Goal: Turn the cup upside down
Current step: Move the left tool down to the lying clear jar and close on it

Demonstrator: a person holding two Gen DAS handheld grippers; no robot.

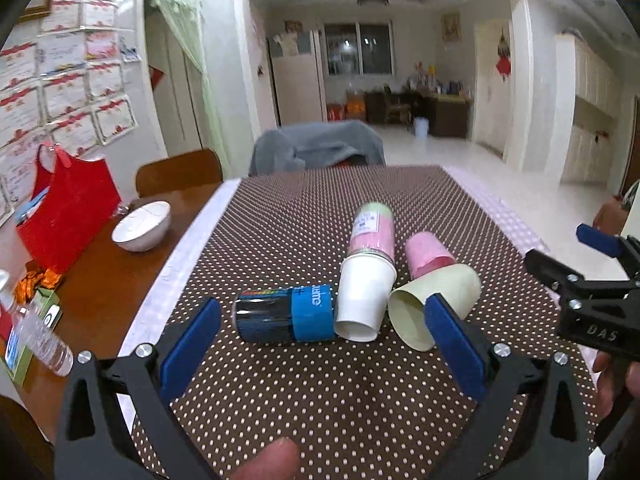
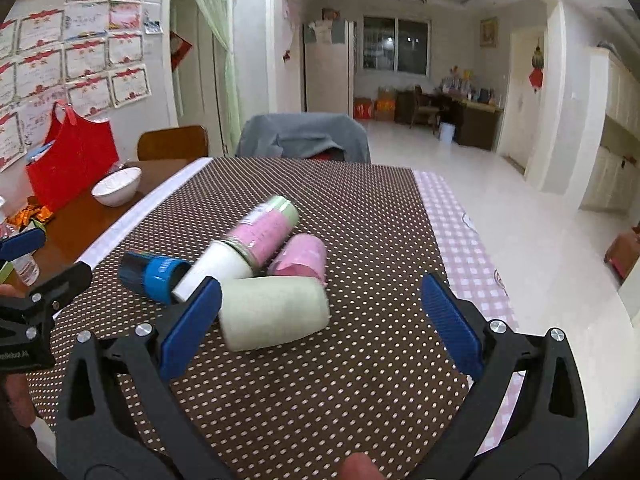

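On dotted cloth (image 1: pixel 320 400), toppled tapered cups (image 1: pixel 434 304)

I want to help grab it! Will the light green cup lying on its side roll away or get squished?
The light green cup lies on its side on the dotted tablecloth, so a nudge would probably roll it, likely in a curve since it tapers. It looks like thin paper, so probably light and easily squashed. Both grippers are open, neither holding it.
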